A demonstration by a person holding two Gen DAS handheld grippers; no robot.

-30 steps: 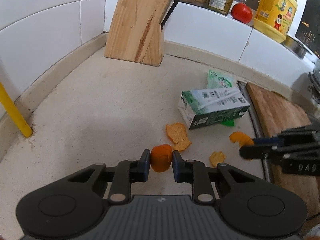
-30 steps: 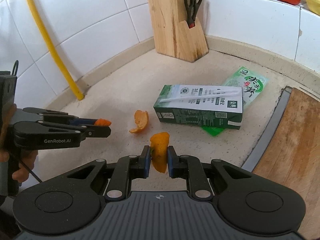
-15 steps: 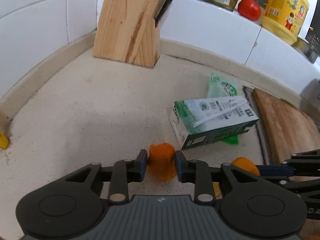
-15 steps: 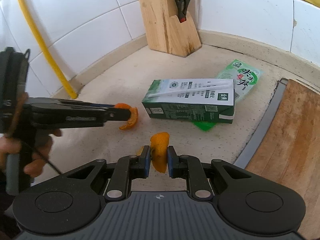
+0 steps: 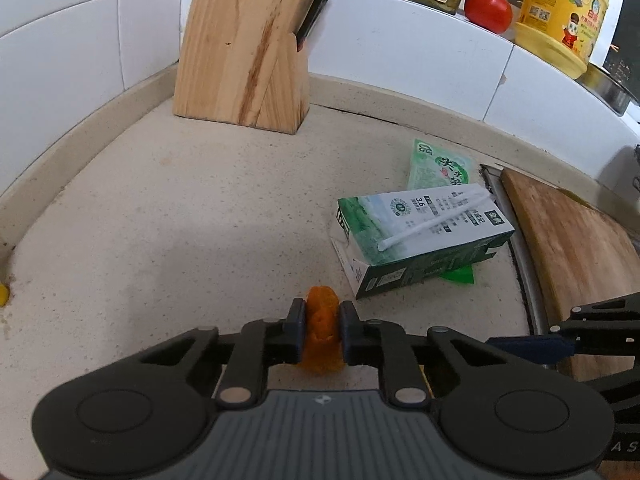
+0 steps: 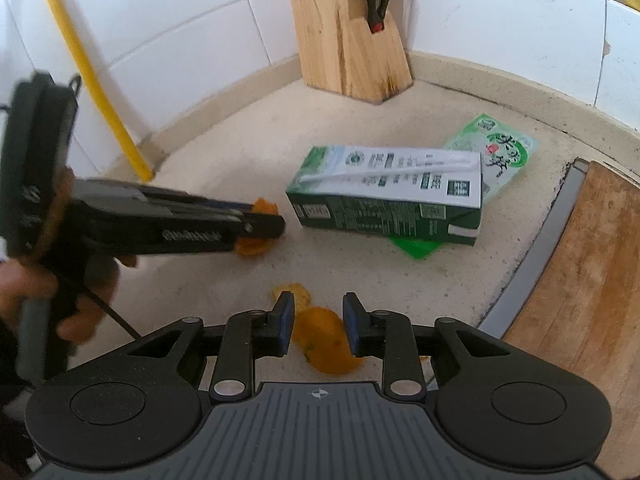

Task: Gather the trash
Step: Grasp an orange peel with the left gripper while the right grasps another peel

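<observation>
In the left wrist view my left gripper (image 5: 320, 316) has its jaws closing, the pads pressed on an orange peel (image 5: 322, 344) low over the counter. The right wrist view shows that same gripper (image 6: 276, 220) at the left, with peel (image 6: 252, 246) hanging below its tips. My right gripper (image 6: 318, 312) has its jaws opening; a second orange peel (image 6: 328, 348) lies on the counter between the fingers, untouched by the pads. A small peel scrap (image 6: 294, 292) lies just ahead. A green-and-white milk carton (image 6: 384, 208) lies on a green wrapper (image 6: 500, 152).
A wooden knife block (image 5: 248, 48) stands in the back corner. A wooden cutting board (image 6: 592, 280) lies to the right. A yellow pipe (image 6: 88, 72) runs down the left wall. A tomato (image 5: 488, 10), jars and a yellow bottle (image 5: 560, 12) sit on the ledge.
My left gripper moved toward the carton, loosened, then closed tighter on its peel. My right gripper's jaws spread and its peel dropped onto the counter.
</observation>
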